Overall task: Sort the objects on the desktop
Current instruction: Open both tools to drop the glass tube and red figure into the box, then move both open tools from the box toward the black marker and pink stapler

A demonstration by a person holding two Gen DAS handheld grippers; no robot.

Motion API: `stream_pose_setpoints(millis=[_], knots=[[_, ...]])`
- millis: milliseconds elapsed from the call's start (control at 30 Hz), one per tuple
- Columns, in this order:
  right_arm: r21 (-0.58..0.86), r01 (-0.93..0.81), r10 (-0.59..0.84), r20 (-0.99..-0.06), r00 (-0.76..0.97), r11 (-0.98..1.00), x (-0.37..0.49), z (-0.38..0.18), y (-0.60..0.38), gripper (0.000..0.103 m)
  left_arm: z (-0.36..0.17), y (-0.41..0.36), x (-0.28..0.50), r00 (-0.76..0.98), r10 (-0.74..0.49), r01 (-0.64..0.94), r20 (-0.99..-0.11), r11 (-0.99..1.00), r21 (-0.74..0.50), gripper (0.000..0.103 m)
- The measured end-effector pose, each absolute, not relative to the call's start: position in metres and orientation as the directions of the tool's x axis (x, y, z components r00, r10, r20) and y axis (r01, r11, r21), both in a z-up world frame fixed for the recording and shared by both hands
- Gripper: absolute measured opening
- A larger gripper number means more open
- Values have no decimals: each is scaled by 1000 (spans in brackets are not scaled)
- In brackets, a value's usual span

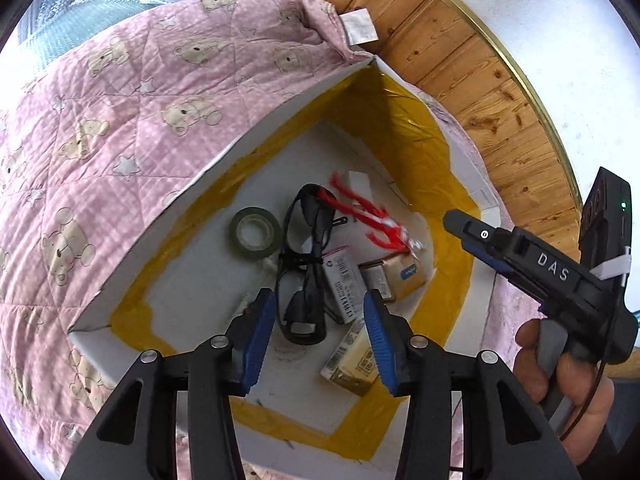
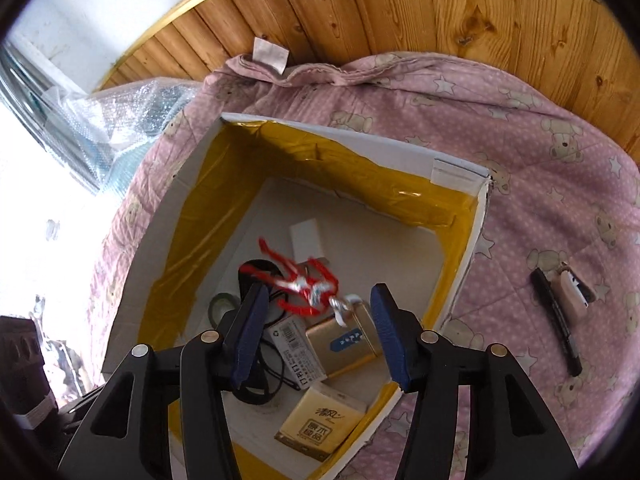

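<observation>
- Pink quilt (image 2: 540,184) printed with bears covers the surface, with wood panelling behind; on it sits the white box (image 2: 400,148) lined with yellow tape, the landmark for everything below.
- Inside the box lie black glasses (image 1: 304,280), a tape roll (image 1: 255,233), a red-and-white tassel (image 2: 304,284), a gold carton (image 2: 344,340), a tissue pack (image 2: 320,420), a barcoded packet (image 1: 346,284) and a small white block (image 2: 306,240).
- Outside the box, on the quilt to its right, a black pen (image 2: 556,320) and a pink stapler-like item (image 2: 574,290) are not yet sorted.
- Judging by this, most of the sorting looks done, with those two pieces left.
- Above the box's near side, the right gripper (image 2: 316,332) has its fingers spread, holding nothing; the tassel is blurred just beyond them and seems to be in motion.
- Over the box's near-left part, the left gripper (image 1: 320,336) likewise has its fingers spread, empty.
</observation>
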State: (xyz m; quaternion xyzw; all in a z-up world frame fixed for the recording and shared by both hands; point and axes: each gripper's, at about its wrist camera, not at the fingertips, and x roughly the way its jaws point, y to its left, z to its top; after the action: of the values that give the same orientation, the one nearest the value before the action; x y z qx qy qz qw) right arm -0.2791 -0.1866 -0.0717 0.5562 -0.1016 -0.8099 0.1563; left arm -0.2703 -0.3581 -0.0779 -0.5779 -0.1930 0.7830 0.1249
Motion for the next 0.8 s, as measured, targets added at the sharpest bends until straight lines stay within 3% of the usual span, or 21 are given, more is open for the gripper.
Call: stream_pose_setpoints(millis=[800], knots=[[353,166,-390,-853,-346,-921,-250,-45,-196,56,-52,-344,-256,-315,454,-25,-833,-882,-471,46]])
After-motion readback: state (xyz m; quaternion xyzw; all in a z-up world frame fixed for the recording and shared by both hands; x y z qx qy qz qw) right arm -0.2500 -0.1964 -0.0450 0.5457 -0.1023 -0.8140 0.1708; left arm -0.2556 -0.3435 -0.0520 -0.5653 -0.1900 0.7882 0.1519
